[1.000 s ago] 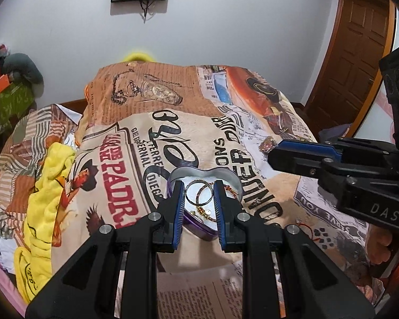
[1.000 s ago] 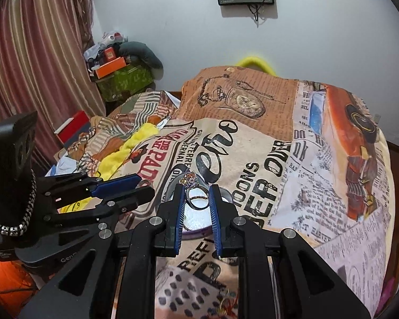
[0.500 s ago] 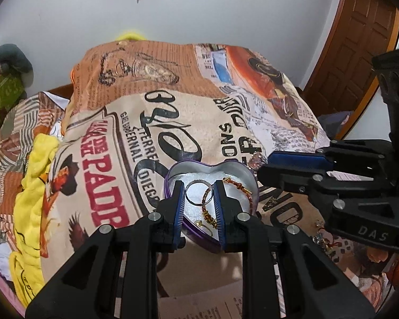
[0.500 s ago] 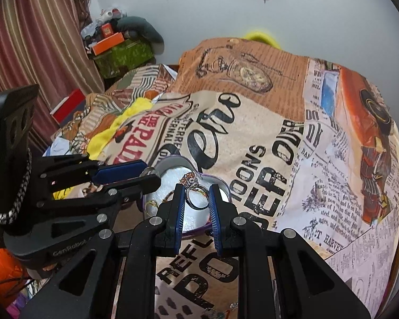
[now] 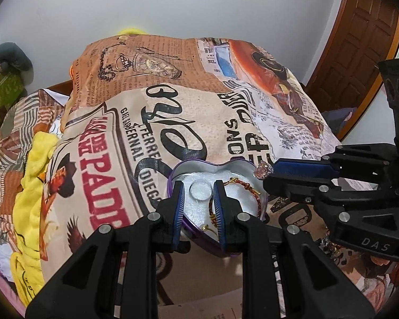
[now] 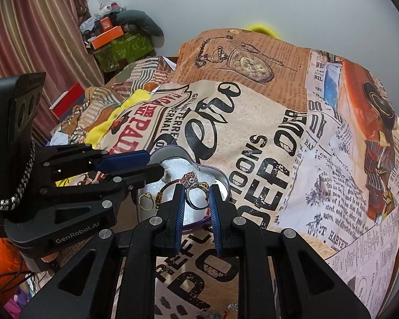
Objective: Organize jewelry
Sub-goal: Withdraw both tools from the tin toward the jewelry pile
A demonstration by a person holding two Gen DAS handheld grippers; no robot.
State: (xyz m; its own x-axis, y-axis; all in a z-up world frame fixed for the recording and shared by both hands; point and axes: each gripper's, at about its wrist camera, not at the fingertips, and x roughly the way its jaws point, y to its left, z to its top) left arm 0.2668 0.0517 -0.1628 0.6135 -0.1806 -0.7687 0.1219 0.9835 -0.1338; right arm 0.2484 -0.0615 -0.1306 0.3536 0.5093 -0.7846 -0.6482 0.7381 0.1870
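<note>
Two grippers over the heart-shaped tin [image 5: 255, 207] on the printed bedspread [image 5: 173, 111]. My right gripper [image 6: 196, 196] pinches a silver ring [image 6: 196, 200], stone at its 12 o'clock, held above the tin's white padding. My left gripper [image 5: 198, 194] hangs over the tin's 7 o'clock edge, jaws slightly parted, nothing between them. A red-gold bracelet [image 5: 243, 186] and gold hoop [image 6: 145, 201] lie inside.

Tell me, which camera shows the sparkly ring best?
The right wrist view. There the sparkly ring sits close, pinched between the right gripper fingers above the heart tin, band and stones both clear. The left wrist view shows only its pink stone peeking from the side.
</note>
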